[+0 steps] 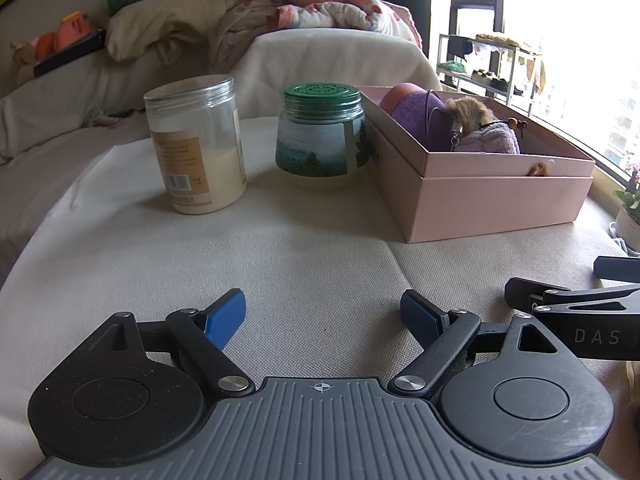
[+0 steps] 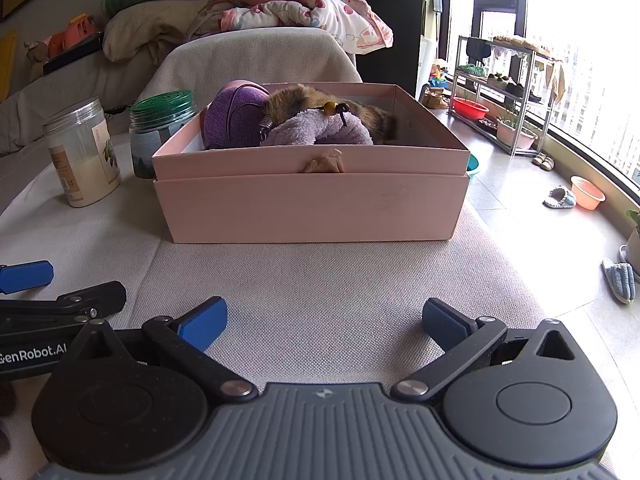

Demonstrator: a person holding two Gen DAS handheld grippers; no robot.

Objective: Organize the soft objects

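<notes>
In the left wrist view, the left gripper (image 1: 323, 316) hovers low over the cloth-covered worktop (image 1: 312, 264) with its two blue pads wide apart and nothing between them. Far and to the right stands the pink box (image 1: 492, 200); inside it lie a purple pouch (image 1: 416, 114), a brown furry piece (image 1: 470, 110) and a lilac fleece item (image 1: 494, 140). To the left of the box, just beside it, stands a green-lidded jar (image 1: 322, 136), and further left a clear jar (image 1: 196, 144) with pale powder. Part of the right gripper shows at the right edge, near the left one.

In the right wrist view, the right gripper (image 2: 324, 324) is also spread wide and empty, and it faces the near wall of the pink box (image 2: 312, 208) straight on. The soft objects are heaped toward the left and middle of the box, and a small tan tuft (image 2: 325, 162) sticks out through a notch in the near wall. No soft object lies loose on the worktop in front of the grippers.

The collecting step seems almost finished, as all soft things in view are already in the box. The next move probably calls for a check of the surroundings for any remaining piece, or for pressing the heap flatter, with care not to knock the two jars.
</notes>
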